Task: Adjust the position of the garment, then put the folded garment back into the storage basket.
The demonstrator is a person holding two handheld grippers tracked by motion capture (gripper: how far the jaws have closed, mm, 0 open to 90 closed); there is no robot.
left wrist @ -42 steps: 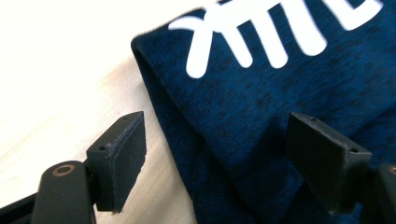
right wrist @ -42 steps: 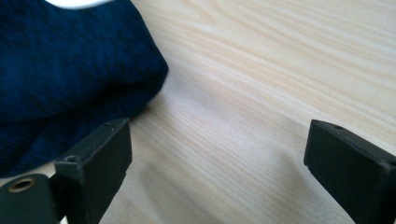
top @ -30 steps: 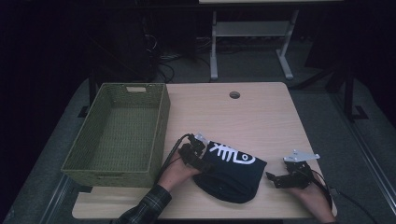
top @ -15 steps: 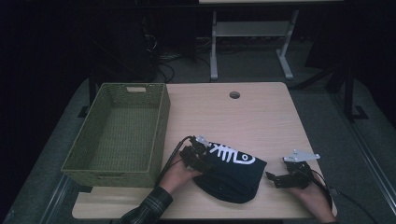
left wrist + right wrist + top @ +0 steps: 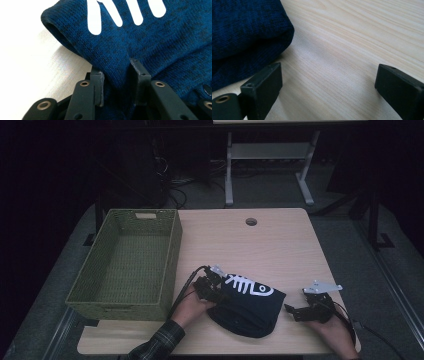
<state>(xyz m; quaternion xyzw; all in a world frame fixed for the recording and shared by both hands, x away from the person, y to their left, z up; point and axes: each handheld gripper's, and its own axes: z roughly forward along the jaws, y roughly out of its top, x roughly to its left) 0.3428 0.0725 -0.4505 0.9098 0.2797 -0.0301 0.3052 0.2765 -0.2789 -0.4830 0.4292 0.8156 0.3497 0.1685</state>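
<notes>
Jaws of the left gripper (image 5: 117, 82) have just been closing and are now pinching a fold of the dark blue knit garment (image 5: 155, 42) between their pads, at the garment's left edge on the tabletop (image 5: 280, 245). Jaws of the right gripper (image 5: 329, 85) are standing wide apart over bare wood, with nothing between them, just beside the garment's right edge and not touching it.

A green woven basket (image 5: 170, 255) is sitting at the left side of the tabletop, near the garment but apart from it, and its inside is showing only its own woven floor.

The garment is lying bunched in a rounded heap at the front of the tabletop, between the two grippers. Its fabric is looking like a fine, heathered navy knit with a thick rolled hem, and a white fishbone-like print is running across its top.
</notes>
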